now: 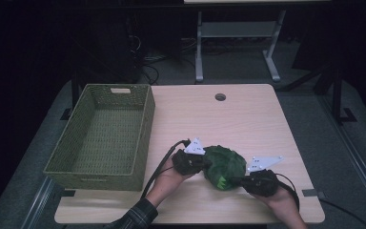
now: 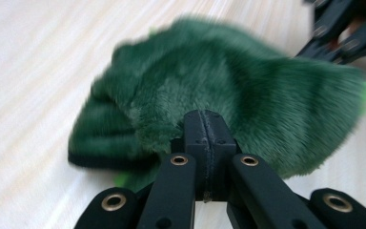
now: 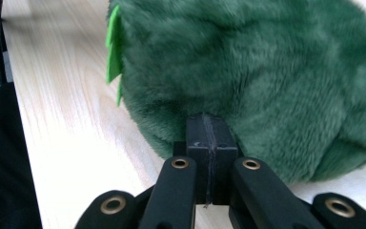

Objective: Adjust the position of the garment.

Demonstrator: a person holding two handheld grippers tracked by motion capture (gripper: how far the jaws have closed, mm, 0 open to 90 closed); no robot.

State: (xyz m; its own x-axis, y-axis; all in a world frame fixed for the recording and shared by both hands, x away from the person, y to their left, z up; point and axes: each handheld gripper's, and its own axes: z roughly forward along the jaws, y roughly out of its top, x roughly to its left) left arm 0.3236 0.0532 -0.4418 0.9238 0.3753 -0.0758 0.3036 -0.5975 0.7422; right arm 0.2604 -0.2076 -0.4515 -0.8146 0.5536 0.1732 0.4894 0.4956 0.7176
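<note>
Plush (image 1: pixel 225 167), green and fuzzy, is pinched from both sides on the table (image 1: pixel 248 119): its left edge is clamped by the left tongs (image 1: pixel 204 163), its right edge by the right tongs (image 1: pixel 237 181). Both pairs of jaws are pressed together on fur. A basket (image 1: pixel 144 129) is parked well off to the left tongs' outer side.

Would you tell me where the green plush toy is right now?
In the high view the green plush toy sits near the table's front edge, between both grippers, right of the woven basket.
</note>
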